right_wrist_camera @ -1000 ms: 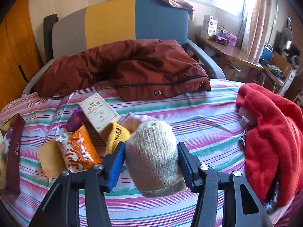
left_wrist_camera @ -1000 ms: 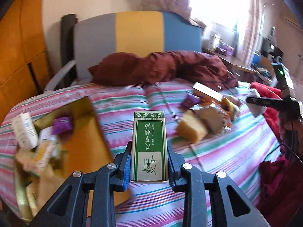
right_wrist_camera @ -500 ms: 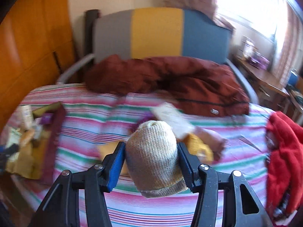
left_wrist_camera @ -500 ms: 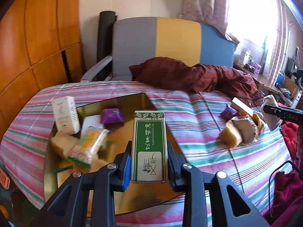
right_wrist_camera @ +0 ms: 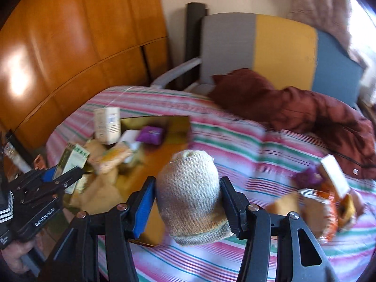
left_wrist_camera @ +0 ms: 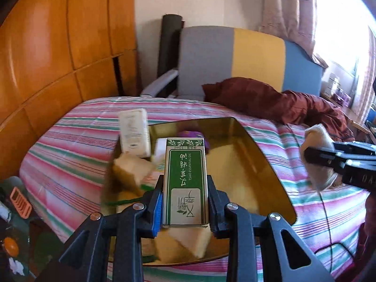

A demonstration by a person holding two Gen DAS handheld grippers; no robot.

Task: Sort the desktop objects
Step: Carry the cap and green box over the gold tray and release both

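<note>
Both hand-held grippers carry items over the gold tray on the striped bed.

The left hand-held gripper (left_wrist_camera: pixel 184 202) pinches a green-and-white cardboard essential-oil box (left_wrist_camera: pixel 185 181) by its long sides, above the shiny gold rectangular tray (left_wrist_camera: pixel 265 164) near the bed's (left_wrist_camera: pixel 77 141) left edge. The box looks light and stiff, though its thin walls could dent, so the flat sides suit a grip. The right hand-held gripper (right_wrist_camera: pixel 188 202) squeezes a rolled cream knitted sock (right_wrist_camera: pixel 189 188), held above the bed at the tray's right edge; it looks soft, light and compressible, best taken mid-bundle.
</note>
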